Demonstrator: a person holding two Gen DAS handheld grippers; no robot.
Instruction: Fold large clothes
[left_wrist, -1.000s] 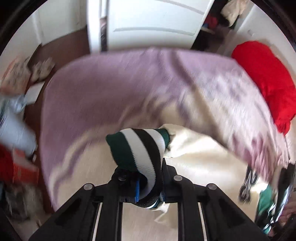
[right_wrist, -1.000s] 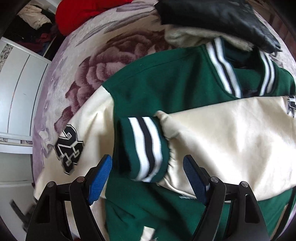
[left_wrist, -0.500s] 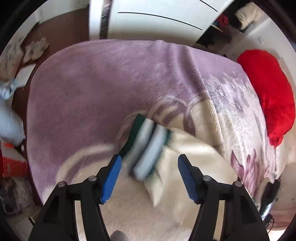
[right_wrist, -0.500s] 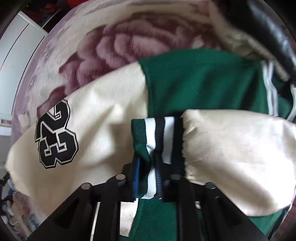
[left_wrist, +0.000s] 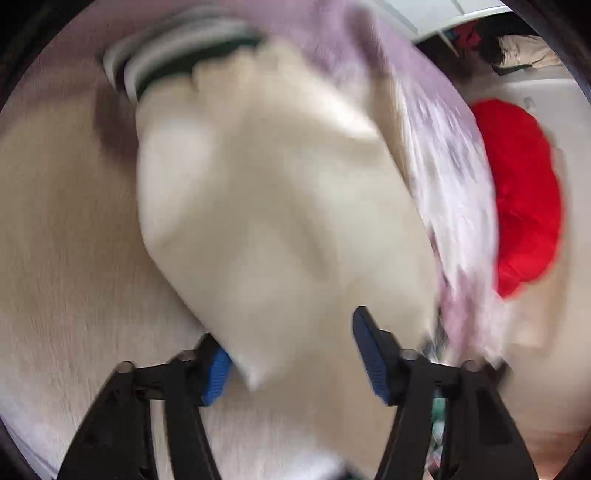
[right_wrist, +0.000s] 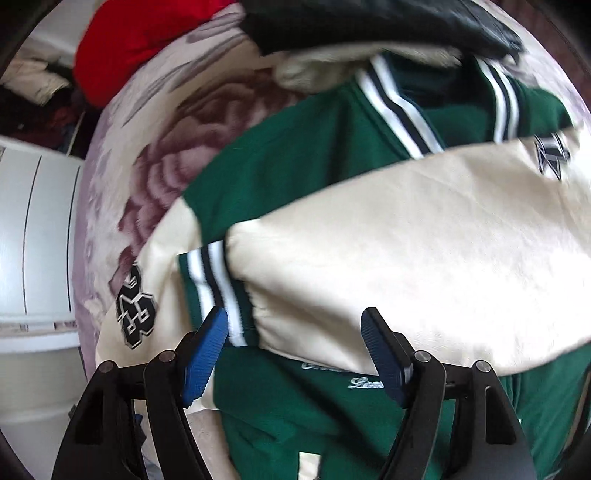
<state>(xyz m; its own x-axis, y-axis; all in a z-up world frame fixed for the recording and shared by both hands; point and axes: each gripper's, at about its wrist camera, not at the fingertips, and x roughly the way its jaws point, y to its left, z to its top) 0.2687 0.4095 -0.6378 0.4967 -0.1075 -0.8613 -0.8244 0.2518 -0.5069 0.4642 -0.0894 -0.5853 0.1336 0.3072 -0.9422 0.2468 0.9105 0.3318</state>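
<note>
Two grippers hang over one green varsity jacket (right_wrist: 295, 177), which lies spread on a bed blanket (right_wrist: 177, 147) of mauve and cream with a large rose pattern. All positions below are given relative to that jacket.

Right gripper (right_wrist: 293, 354): jaws opening, blue pads wide apart and pressing on nothing. Between them lies the cuff end of a cream sleeve (right_wrist: 388, 251), folded across the jacket's green front. Its striped cuff (right_wrist: 212, 288), green with white and black bands, sits just above the left-hand pad. A black-and-white number patch (right_wrist: 135, 306) marks the jacket's other cream sleeve, left of the cuff. The striped collar (right_wrist: 399, 107) lies at the far end of the jacket. A black garment (right_wrist: 369, 26) rests beyond the collar, overlapping a pale fleecy item. A red bundle (right_wrist: 122, 40) lies beyond the jacket, at the far left. White cabinet (right_wrist: 33, 240) stands off the bed, left of the jacket.

Left gripper (left_wrist: 291, 358): view heavily blurred. Jaws closing, pads apart; cream sleeve fabric (left_wrist: 273, 206) of the jacket lies between them, contact with the pads not determinable. A second striped cuff (left_wrist: 177, 48) shows at the far end of this sleeve.
</note>
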